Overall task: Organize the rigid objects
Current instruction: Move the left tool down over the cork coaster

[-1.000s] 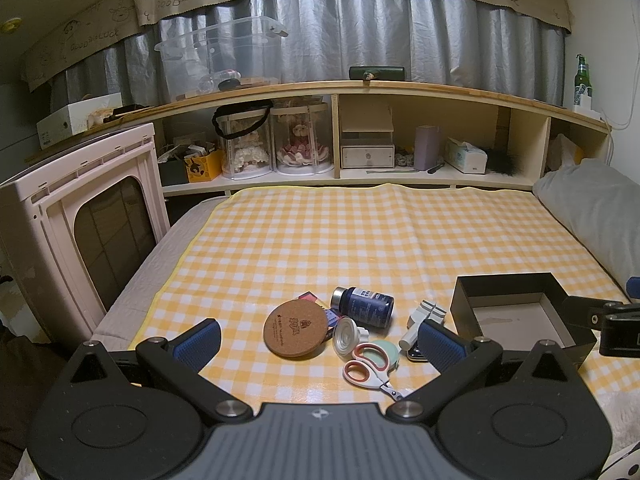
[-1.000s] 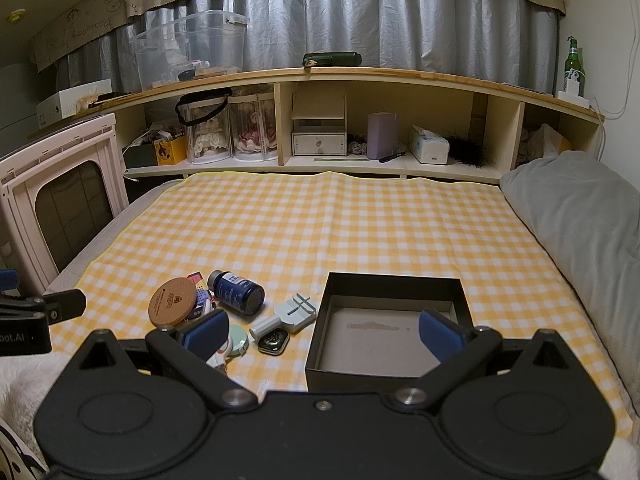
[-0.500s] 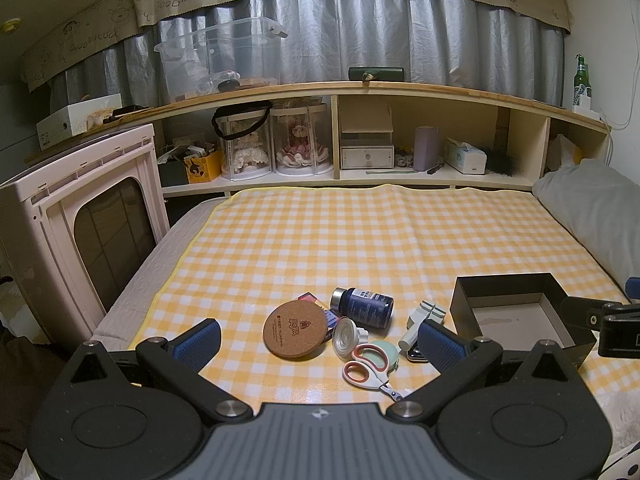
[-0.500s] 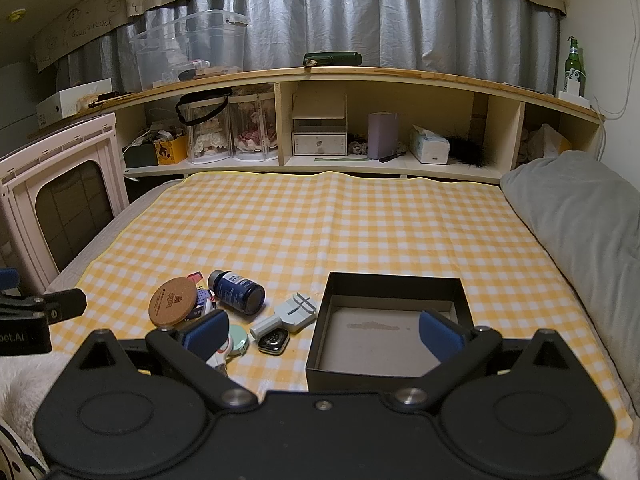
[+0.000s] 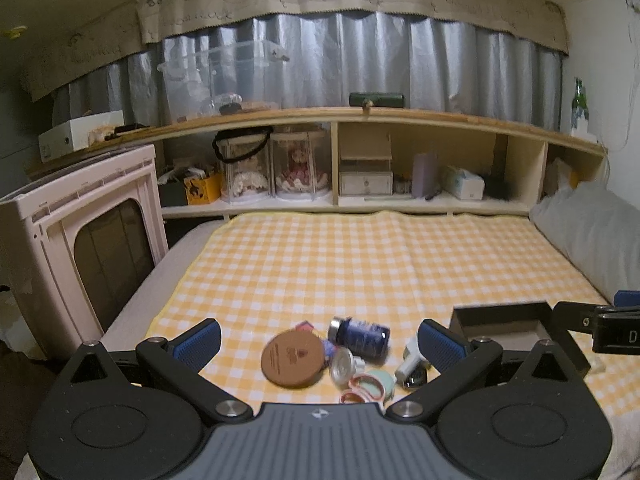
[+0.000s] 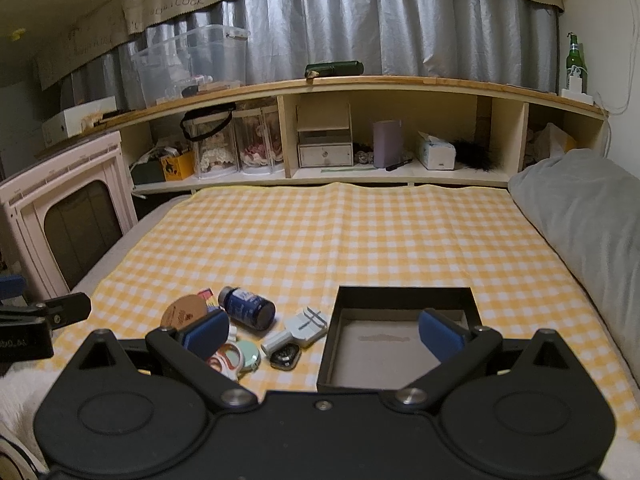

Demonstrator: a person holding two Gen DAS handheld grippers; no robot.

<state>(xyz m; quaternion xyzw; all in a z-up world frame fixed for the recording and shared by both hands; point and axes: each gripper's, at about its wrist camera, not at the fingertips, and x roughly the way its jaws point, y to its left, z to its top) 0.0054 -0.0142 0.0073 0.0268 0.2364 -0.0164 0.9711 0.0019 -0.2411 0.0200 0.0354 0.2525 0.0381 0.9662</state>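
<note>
Several small rigid items lie in a pile on the yellow checked cloth: a round cork coaster (image 5: 293,358), a dark blue bottle (image 5: 360,336) on its side, pink-handled scissors (image 5: 360,389) and a white gadget (image 5: 409,356). My left gripper (image 5: 320,344) hovers open just short of the pile, holding nothing. In the right wrist view the bottle (image 6: 250,308), the coaster (image 6: 182,312), the white gadget (image 6: 301,330), a black key fob (image 6: 285,356) and a mint disc (image 6: 249,354) lie left of an empty black box (image 6: 404,292). My right gripper (image 6: 323,334) is open over the box's near edge.
A grey pillow (image 6: 580,220) lies along the right side. A pink plastic cabinet (image 5: 80,232) stands at the left. A wooden shelf unit (image 6: 360,128) full of boxes and jars runs along the back. The far cloth (image 6: 340,232) holds nothing.
Both views have shifted so the scene sits slightly lower in frame, and the left view is blurred by motion. The items and the box have not moved. Both grippers stay open.
</note>
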